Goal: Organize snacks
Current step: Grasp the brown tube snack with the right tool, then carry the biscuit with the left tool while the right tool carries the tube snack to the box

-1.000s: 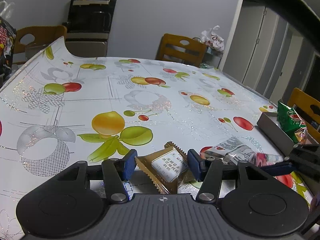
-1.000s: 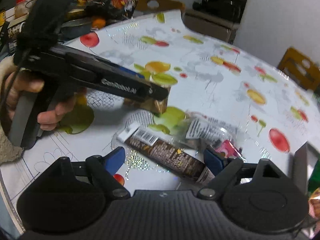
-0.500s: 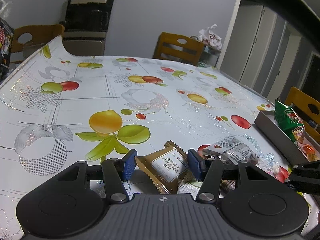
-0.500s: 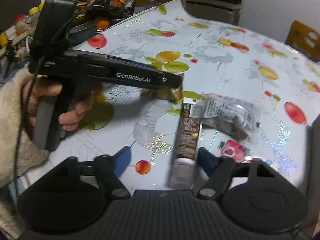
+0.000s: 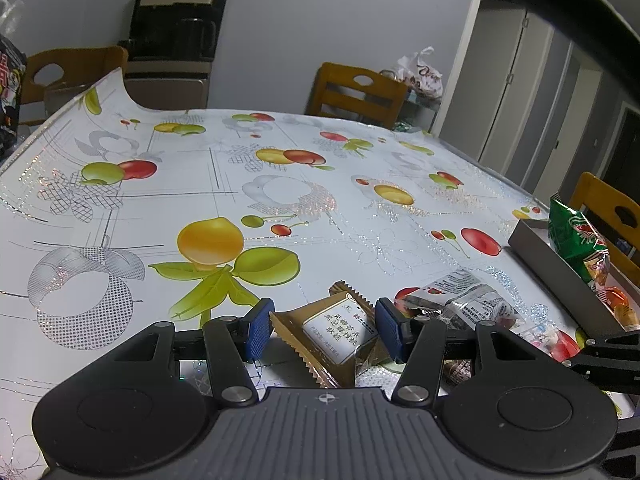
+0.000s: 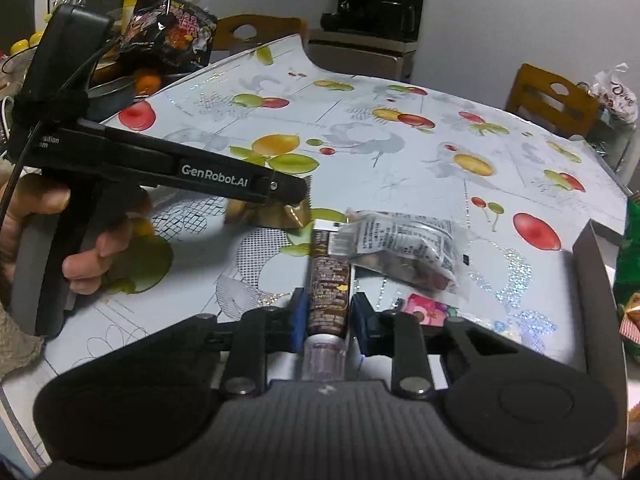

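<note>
Two blue pads of my right gripper (image 6: 327,316) pinch the brown snack bar (image 6: 329,280), its length pointing straight ahead. My left gripper (image 5: 324,330) is spread around the gold packet (image 5: 334,330); the gray tray (image 6: 596,280) lies to my right.

Grey walls (image 5: 320,20), wooden chairs (image 5: 356,92), grey closet doors (image 5: 516,92), dim light.

The table (image 5: 280,184) wears a glossy white cloth printed with fruit. Near its right edge sits a grey tray (image 5: 560,276). Just inboard of it lies a cluster of snacks: a gold packet (image 5: 336,328), a clear printed packet (image 6: 404,248), a brown bar (image 6: 330,280) (its far end tucked under the clear one) and a pink sweet (image 6: 426,312).
</note>
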`<move>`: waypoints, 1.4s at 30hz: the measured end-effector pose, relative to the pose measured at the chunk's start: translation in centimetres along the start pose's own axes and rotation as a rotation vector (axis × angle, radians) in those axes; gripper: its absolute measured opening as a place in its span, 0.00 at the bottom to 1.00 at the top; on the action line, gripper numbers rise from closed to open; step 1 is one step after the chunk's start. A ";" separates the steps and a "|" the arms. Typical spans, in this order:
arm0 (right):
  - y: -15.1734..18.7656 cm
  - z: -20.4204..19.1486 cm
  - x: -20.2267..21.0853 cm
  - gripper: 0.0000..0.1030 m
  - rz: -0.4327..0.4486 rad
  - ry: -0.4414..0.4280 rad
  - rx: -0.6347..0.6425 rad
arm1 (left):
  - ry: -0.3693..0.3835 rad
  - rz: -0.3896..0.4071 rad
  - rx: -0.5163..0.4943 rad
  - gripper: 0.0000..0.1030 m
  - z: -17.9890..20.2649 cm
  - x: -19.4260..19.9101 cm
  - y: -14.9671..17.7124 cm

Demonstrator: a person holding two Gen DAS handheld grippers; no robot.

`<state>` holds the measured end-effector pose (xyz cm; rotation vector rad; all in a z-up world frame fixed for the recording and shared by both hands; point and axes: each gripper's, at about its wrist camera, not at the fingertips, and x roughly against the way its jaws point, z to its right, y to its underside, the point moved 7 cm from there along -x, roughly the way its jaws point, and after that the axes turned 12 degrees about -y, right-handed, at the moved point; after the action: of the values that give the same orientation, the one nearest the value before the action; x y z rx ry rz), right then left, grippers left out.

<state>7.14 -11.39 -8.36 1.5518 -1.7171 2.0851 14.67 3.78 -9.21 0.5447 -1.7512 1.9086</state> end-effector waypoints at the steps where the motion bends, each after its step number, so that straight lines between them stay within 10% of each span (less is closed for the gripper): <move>1: 0.1 -0.1 0.0 0.23 0.003 0.003 0.002 | 0.000 0.000 0.000 0.54 0.0 0.0 0.0; 26: 5.2 0.3 5.9 0.22 0.005 -0.035 0.010 | -0.065 -0.043 0.034 0.46 0.6 5.3 2.8; 31: 5.5 0.1 6.1 0.51 0.019 -0.049 0.028 | -0.057 -0.056 0.007 0.44 1.6 7.2 4.2; 34: 5.4 -0.2 5.9 0.51 0.024 -0.059 0.028 | -0.019 -0.069 -0.027 0.45 2.9 8.1 4.9; 36: 5.3 -0.3 5.7 0.51 0.028 -0.058 0.036 | -0.014 -0.073 -0.046 0.49 3.6 8.5 5.1; 38: 5.3 -0.4 5.8 0.51 0.031 -0.055 0.042 | -0.018 -0.071 -0.065 0.76 3.9 8.8 5.2; 42: 5.4 -0.1 6.0 0.51 0.032 -0.053 0.031 | -0.003 -0.013 -0.129 0.84 4.1 9.8 4.6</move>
<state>0.95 -16.59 -8.23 1.6131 -1.7464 2.1145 3.97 0.33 -6.71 0.5102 -1.8526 1.7714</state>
